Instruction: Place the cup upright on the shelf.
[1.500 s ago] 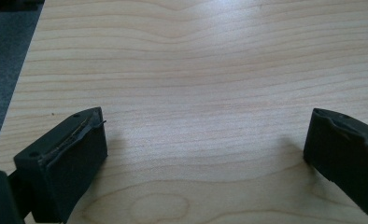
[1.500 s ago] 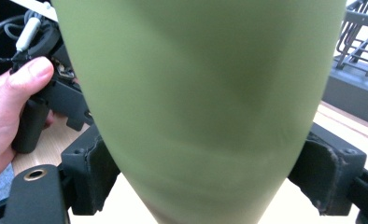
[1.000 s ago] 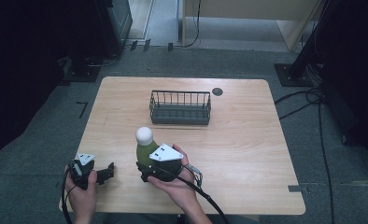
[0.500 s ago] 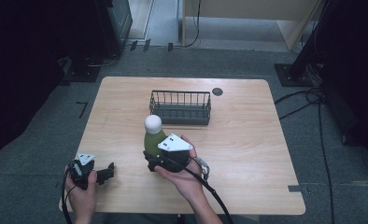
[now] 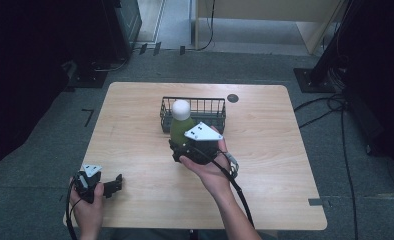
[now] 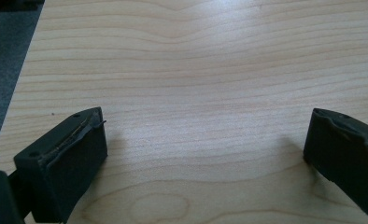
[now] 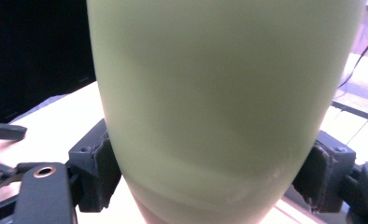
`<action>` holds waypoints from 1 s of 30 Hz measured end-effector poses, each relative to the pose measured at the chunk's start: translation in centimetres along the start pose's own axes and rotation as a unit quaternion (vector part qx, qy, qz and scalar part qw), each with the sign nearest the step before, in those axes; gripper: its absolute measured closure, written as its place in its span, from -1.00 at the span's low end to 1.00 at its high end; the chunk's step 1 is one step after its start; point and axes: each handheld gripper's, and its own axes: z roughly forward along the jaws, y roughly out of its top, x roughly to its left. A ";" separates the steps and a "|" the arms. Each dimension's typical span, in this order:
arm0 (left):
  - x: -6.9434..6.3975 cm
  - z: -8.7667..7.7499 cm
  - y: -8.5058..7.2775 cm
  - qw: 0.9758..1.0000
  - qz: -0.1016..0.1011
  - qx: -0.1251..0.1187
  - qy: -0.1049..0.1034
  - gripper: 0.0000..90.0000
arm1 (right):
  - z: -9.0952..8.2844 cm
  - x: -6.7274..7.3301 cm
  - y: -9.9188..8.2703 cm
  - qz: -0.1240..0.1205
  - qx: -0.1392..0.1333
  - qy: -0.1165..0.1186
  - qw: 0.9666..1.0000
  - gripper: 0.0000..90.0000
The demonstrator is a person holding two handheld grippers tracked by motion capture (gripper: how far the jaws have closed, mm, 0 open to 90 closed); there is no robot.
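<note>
left gripper (image 5: pixel 116 184): rests low at the near left corner of the table (image 5: pixel 135 125), close to the front and left edges; jaws spread wide with bare wood between them, holding nothing

left margin: in the left gripper view the table's side edge runs just past the left jaw, grey floor beyond it; little slack that way, plenty of bare board ahead and toward the middle

bottle (image 5: pixel 180 122): green body, round white cap, upright, carried above the table just in front of the basket's near wall; the cap shows against the wires

right gripper (image 5: pixel 181 148): jaws pressed against both flanks of the bottle low on its body, as the right gripper view shows; hold looks firm, pads seated on each side (image 7: pixel 108 161)

basket (image 5: pixel 217 117): black wire, stands at the far middle of the table, looks empty, open top

progress: judged as pick done and carry nearly done; the bottle is not yet over the basket's opening, so what is left is a short reach forward, lowering inside, and letting go

clearance: near wall is the one edge to clear; bottle base seems to need to ride above the rim before going down

right side: wide bare board right of the basket, only a small dark disc (image 5: pixel 232 98) near the far edge; the cable trails back along the forearm, away from the basket
</note>
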 end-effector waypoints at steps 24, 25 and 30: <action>0.0 0.0 0.0 1.000 0.000 -0.001 0.000 -1.00 | 1.3 -7.1 4.7 0.025 -0.022 -0.081 0.996 -0.55; 0.0 0.0 0.0 1.000 0.000 -0.001 0.000 -1.00 | 1.5 -7.3 4.9 0.024 -0.023 -0.083 0.996 -0.55; 0.0 0.0 0.0 1.000 0.000 -0.001 0.000 -1.00 | 2.1 -8.4 5.7 0.026 -0.031 -0.096 0.995 -0.55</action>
